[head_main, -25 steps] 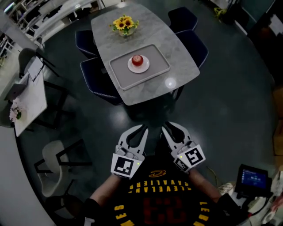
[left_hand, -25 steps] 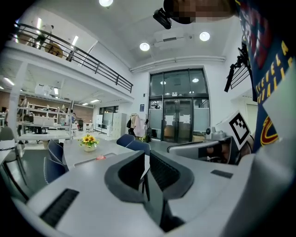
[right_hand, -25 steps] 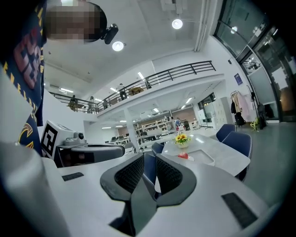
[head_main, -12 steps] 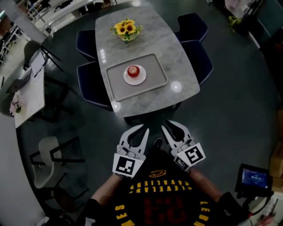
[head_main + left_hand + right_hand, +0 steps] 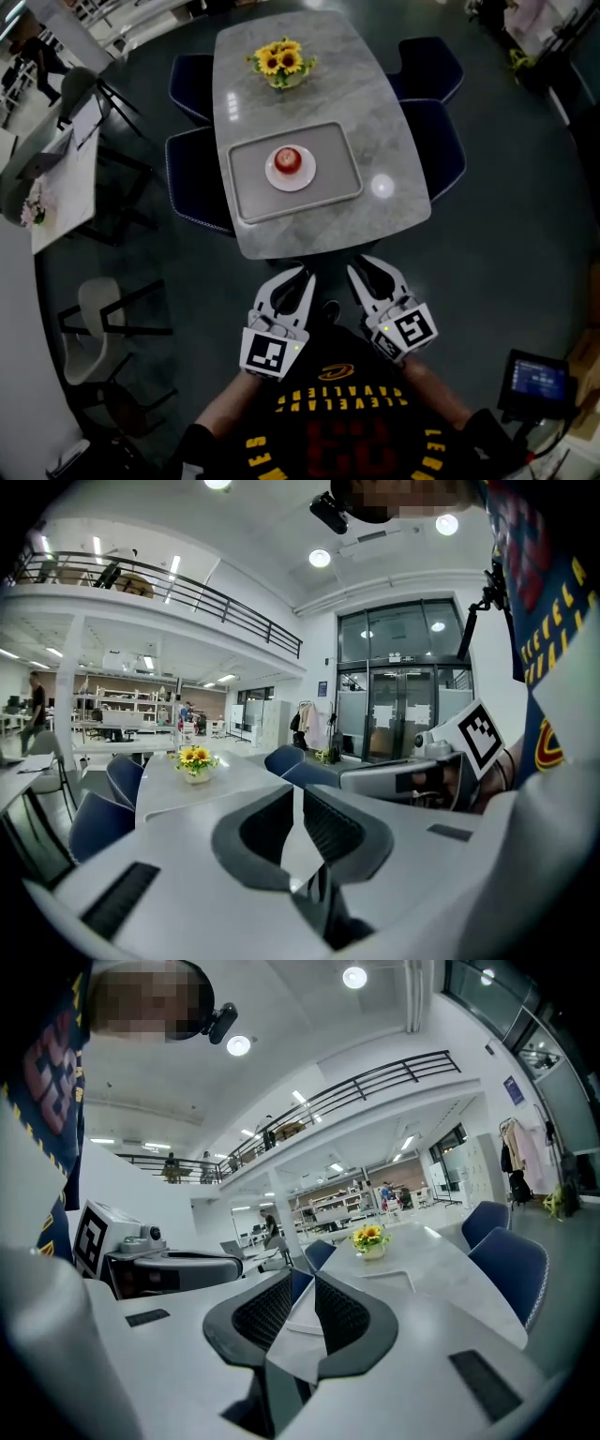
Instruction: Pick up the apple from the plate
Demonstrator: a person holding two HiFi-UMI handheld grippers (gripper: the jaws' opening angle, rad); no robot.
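Note:
A red apple point(image 5: 289, 159) sits on a white plate point(image 5: 291, 176) in the middle of a grey tray point(image 5: 248, 187) on the marble table point(image 5: 375, 141). Both grippers hang side by side in front of my body, short of the table's near edge and pointing at it. My left gripper point(image 5: 302, 274) point(image 5: 298, 794) shows a narrow gap between its jaws with nothing in it. My right gripper point(image 5: 359, 269) point(image 5: 302, 1283) stands the same, slightly apart and empty. In both gripper views the jaws hide the apple.
A vase of sunflowers point(image 5: 282, 63) stands at the table's far end. Dark blue chairs point(image 5: 199, 178) point(image 5: 441, 141) flank both long sides. A white desk point(image 5: 61, 192) and a pale chair point(image 5: 103, 314) stand left. A small screen point(image 5: 536, 380) glows at the bottom right.
The table with tray and apple has come nearer and lower in the head view, its near edge now just ahead of the gripper tips. Both grippers keep their pose and their gap.

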